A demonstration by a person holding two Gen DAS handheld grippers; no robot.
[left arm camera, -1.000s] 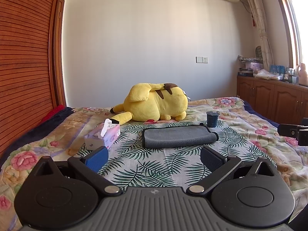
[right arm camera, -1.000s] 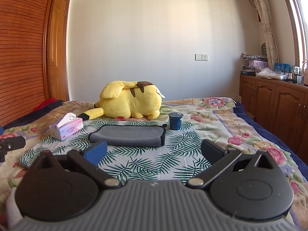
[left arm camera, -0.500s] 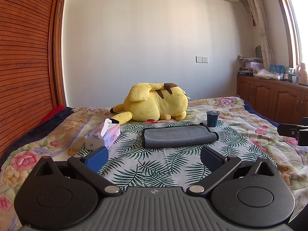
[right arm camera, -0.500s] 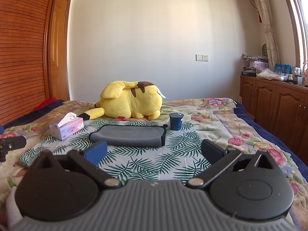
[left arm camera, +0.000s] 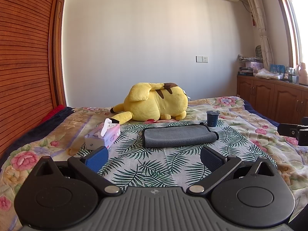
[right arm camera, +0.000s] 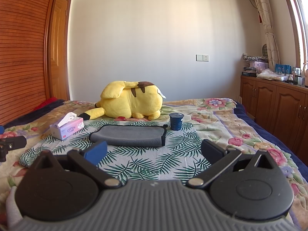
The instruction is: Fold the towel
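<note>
A grey towel (left arm camera: 179, 135) lies folded into a long flat strip on the leaf-print cloth (left arm camera: 154, 165) on the bed; it also shows in the right wrist view (right arm camera: 129, 135). My left gripper (left arm camera: 154, 156) is open and empty, held above the cloth a short way in front of the towel. My right gripper (right arm camera: 154, 152) is open and empty too, also short of the towel. Part of the right gripper (left arm camera: 294, 131) shows at the right edge of the left wrist view, and part of the left gripper (right arm camera: 9, 146) at the left edge of the right wrist view.
A yellow plush toy (left arm camera: 156, 104) lies behind the towel. A tissue box (left arm camera: 103, 136) stands left of the towel and a dark blue cup (left arm camera: 212, 118) at its far right corner. Wooden cabinets (right arm camera: 279, 104) line the right wall; a wooden wardrobe (left arm camera: 25, 57) is on the left.
</note>
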